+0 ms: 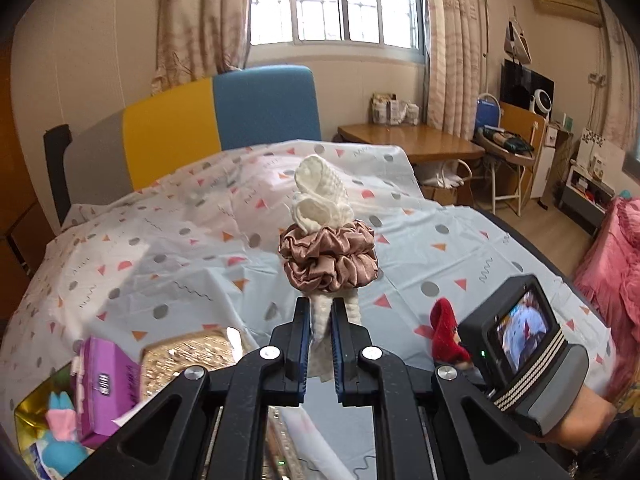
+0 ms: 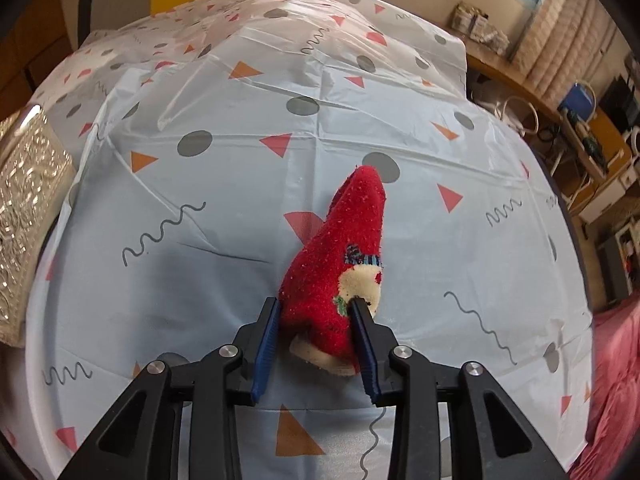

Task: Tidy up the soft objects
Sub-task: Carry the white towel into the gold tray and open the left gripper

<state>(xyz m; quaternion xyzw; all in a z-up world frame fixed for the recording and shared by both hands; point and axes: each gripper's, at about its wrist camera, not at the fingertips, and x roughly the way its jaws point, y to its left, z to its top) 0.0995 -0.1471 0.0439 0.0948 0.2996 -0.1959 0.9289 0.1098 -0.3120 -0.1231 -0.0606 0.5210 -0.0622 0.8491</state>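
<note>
My left gripper (image 1: 320, 304) is shut on the lower end of a rolled white knitted cloth (image 1: 320, 188), held up above the bed. A brown satin scrunchie (image 1: 330, 256) is wrapped around the roll's middle. In the right wrist view a red fuzzy sock (image 2: 340, 248) with a snowman face sits between the pads of my right gripper (image 2: 314, 304). Both blue pads touch its cuff end, and its toe points away over the sheet. The left wrist view shows the same red sock (image 1: 446, 328) poking up beside the right gripper's housing (image 1: 520, 344).
The patterned bed sheet (image 2: 200, 200) spreads under both grippers. A gold embossed box (image 1: 188, 356) (image 2: 28, 208), a purple box (image 1: 104, 388) and a blue-and-pink plush toy (image 1: 60, 436) lie at the left. A pink blanket (image 1: 612, 264) is at the right and a wooden desk (image 1: 412, 140) beyond.
</note>
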